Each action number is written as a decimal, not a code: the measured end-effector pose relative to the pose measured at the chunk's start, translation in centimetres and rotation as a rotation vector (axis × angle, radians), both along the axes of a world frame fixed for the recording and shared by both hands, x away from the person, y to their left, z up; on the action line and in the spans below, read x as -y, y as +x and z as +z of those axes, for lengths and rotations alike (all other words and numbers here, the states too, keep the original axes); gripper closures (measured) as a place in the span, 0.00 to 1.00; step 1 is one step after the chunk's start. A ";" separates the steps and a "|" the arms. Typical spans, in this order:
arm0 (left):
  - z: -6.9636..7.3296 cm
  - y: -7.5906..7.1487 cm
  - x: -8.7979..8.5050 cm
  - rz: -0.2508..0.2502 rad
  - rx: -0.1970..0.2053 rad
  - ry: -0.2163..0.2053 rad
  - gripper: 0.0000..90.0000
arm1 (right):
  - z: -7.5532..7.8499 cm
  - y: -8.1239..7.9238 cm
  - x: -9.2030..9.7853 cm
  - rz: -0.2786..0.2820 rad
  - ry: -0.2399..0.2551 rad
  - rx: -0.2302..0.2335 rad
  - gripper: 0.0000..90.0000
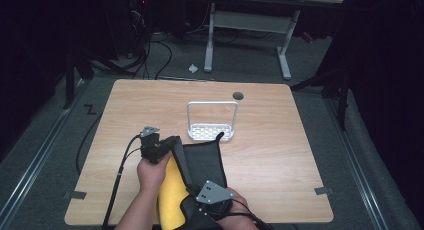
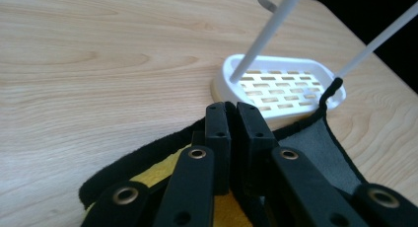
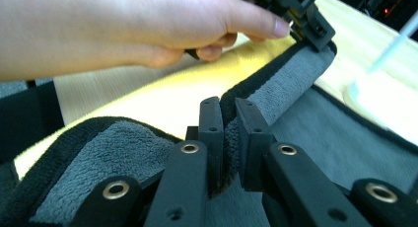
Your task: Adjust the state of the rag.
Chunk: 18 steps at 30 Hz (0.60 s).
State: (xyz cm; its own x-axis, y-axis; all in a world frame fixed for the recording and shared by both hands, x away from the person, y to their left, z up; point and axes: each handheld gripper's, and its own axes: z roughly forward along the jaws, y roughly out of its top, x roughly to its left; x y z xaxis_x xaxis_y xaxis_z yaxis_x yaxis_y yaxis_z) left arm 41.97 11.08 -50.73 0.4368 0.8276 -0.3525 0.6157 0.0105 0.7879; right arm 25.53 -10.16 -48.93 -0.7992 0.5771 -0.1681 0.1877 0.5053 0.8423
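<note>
Grippers held the soft grey-and-yellow microfibre towel with black edging point(image 1: 200, 165) on the near part of the light wooden table point(image 1: 280, 140), just short of the white wire-handled rack with a slotted base point(image 1: 212, 120): the right gripper point(image 3: 227, 133), nearest the person, pinched the towel's black hem between its jaws, and the left gripper point(image 2: 231, 126), closer to the rack, had its jaws pressed together on the same edge farther along. By the look of it the step in hand was carrying or spreading the towel toward the rack, one corner already touching its base. The next move probably called for both grips to stay firm while the hem was lifted over the rack's handle.
</note>
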 end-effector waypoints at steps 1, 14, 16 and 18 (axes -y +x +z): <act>0.1 0.0 0.4 -0.006 0.001 0.005 0.94 | -0.1 0.0 0.3 -0.005 -0.002 -0.006 0.93; 1.1 0.1 3.3 -0.049 0.023 0.015 0.94 | 0.0 -0.6 3.1 -0.038 -0.016 -0.004 0.93; 1.3 0.0 3.7 -0.050 0.009 -0.008 0.94 | 0.2 -0.8 3.9 -0.051 -0.014 0.002 0.93; 1.3 0.0 4.2 -0.051 0.001 -0.005 0.94 | 0.2 -0.9 4.4 -0.058 -0.015 -0.002 0.92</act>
